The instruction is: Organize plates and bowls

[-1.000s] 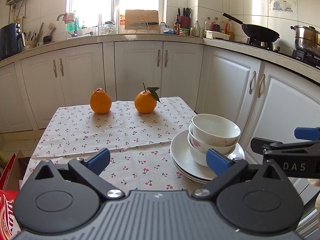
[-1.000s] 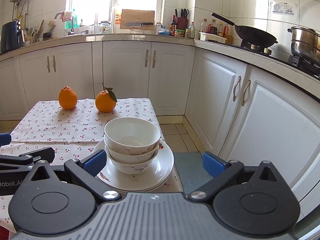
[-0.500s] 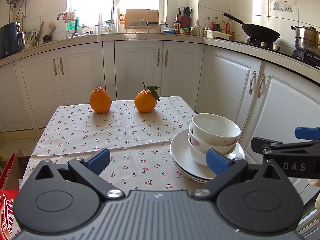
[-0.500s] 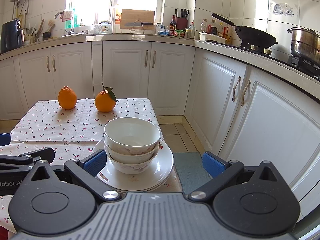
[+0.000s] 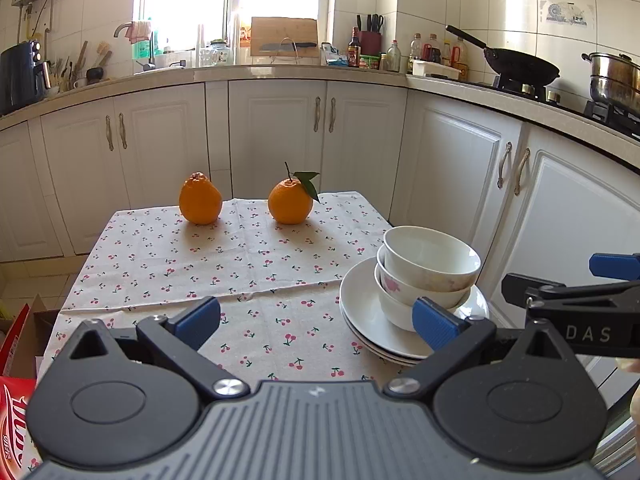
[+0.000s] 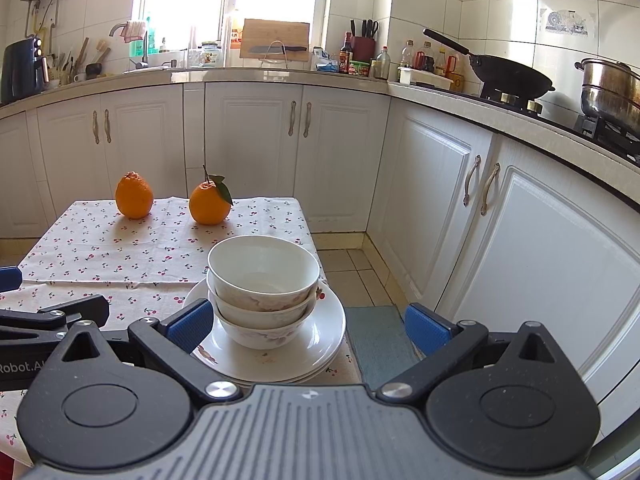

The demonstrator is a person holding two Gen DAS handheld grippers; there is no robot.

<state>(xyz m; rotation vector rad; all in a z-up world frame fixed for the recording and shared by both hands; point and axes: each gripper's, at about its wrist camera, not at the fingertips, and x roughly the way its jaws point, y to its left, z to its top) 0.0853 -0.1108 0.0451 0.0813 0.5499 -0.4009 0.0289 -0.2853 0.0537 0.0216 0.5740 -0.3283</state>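
Three nested white bowls (image 5: pixel 428 268) (image 6: pixel 262 280) sit on a stack of white plates (image 5: pixel 364 312) (image 6: pixel 320 340) at the near right corner of the cherry-print table (image 5: pixel 240 264) (image 6: pixel 120 256). My left gripper (image 5: pixel 316 320) is open and empty, held back from the table's near edge, left of the stack. My right gripper (image 6: pixel 306 322) is open and empty, just in front of the stack, its left pad near the plates' rim. Each gripper shows at the edge of the other's view.
Two oranges (image 5: pixel 200 204) (image 5: pixel 290 206) sit at the table's far edge. White cabinets (image 6: pixel 540 260) stand close on the right, with a floor gap and a mat (image 6: pixel 376 336). A red box (image 5: pixel 12 416) is at the lower left.
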